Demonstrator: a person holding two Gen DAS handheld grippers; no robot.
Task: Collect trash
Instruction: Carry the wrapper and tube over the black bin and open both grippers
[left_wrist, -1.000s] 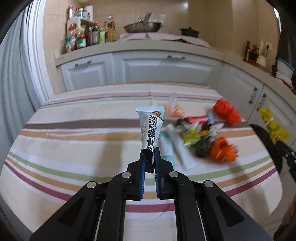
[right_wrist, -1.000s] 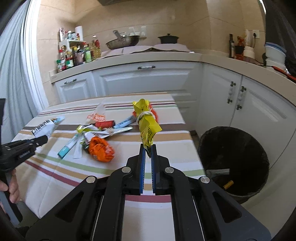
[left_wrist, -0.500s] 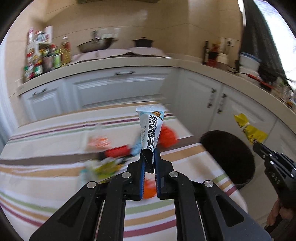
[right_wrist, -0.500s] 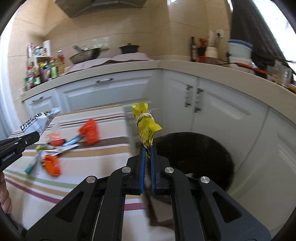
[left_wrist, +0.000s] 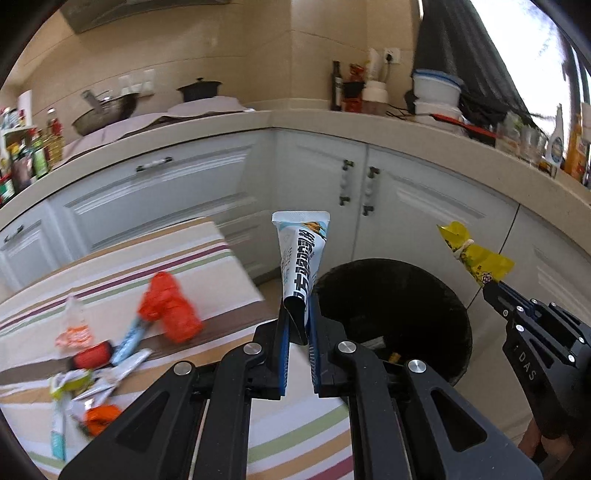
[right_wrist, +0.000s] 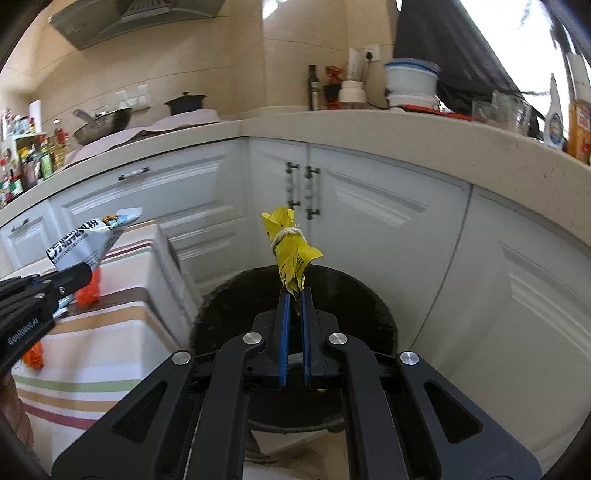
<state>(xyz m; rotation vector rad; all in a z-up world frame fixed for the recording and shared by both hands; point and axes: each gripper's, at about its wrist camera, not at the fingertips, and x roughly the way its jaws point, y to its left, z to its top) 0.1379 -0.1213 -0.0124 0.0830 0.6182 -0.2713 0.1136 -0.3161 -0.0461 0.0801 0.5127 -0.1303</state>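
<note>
1. Showing a striped tablecloth (left_wrist: 122, 269) covering the table.
2. Lying on it: a red-orange crumpled bag (left_wrist: 170, 314), a small orange scrap (left_wrist: 99, 415), blurred tubes and wrappers (left_wrist: 110, 369).

Both views ride on hand-held grippers, each looking forward and somewhat down along its own fingers. The left wrist camera sits close over the table (left_wrist: 207, 258) corner, with the bin (left_wrist: 424, 295) toward 2 o'clock and the right gripper (left_wrist: 491, 290) at 3 o'clock. The right wrist camera hangs nearer the bin (right_wrist: 240, 295) — dead ahead — with the left gripper (right_wrist: 86, 273) at 9 o'clock. Shared: bin, table edge, corner cabinets (right_wrist: 369, 192), counter (left_wrist: 406, 129).
</note>
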